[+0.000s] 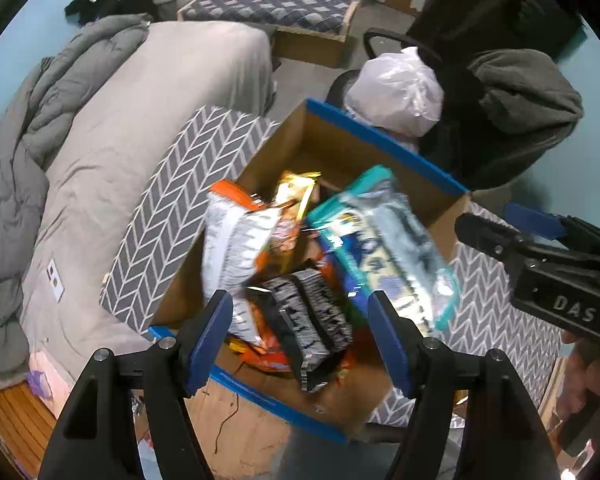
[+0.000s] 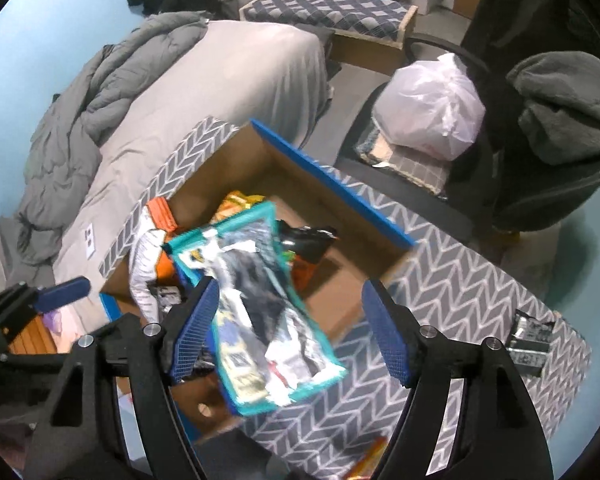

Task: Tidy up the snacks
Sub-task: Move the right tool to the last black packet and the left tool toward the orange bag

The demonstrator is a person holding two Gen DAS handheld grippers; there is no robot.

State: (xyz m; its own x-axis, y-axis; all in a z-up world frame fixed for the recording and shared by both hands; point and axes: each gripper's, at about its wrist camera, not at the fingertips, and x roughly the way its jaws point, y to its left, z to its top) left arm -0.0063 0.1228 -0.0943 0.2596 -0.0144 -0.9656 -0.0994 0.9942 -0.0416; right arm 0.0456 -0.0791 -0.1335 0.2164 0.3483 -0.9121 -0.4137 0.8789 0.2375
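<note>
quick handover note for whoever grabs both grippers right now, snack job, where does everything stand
Left gripper: open, nothing between the fingers, above the near end of the cardboard box.
Right gripper: open; the teal-edged snack bag shows blurred between the fingers with no pad pressing on it, its low end out over the box's near rim.
Box sits on the grey chevron surface. Inside: orange and white bag, yellow bag, black and white bag.
Done: several snacks are in the box.
Left: a dark packet lies on the chevron surface right of the box; an orange wrapper shows at the bottom edge.
</note>
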